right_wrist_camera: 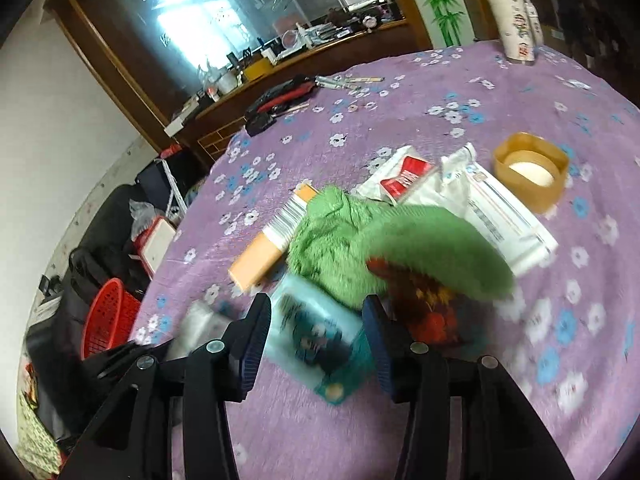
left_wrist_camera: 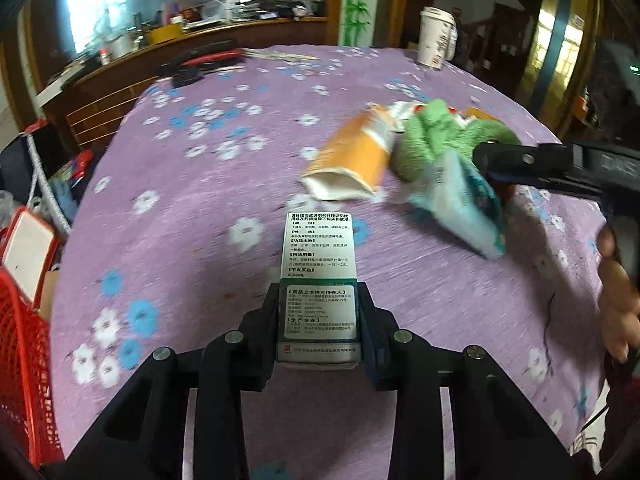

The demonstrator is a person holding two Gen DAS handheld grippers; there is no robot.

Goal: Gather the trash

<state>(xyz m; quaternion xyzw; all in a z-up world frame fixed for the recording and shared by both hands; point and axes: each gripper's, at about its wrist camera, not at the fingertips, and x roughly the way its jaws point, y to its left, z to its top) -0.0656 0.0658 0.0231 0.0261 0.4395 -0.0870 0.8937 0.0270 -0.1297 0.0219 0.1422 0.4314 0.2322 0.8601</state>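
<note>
On purple cloth (left_wrist_camera: 208, 240) your left gripper (left_wrist_camera: 320, 320) pinches the light medicine box (left_wrist_camera: 320, 280) mid-sides (crushable), right gripper (right_wrist_camera: 318, 320) open around the soft packet (right_wrist_camera: 316, 340)

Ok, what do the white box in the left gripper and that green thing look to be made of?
White box: thin printed cardboard, smooth, slightly glossy; sharp folded edges, printed label panels. Green thing: soft fuzzy fabric, probably plush or terry cloth; matte, napped surface, floppy folds.

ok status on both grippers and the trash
Left gripper clamped on white medicine box. Right gripper open, teal packet between its fingers. Green cloth draped over remaining trash.
</note>
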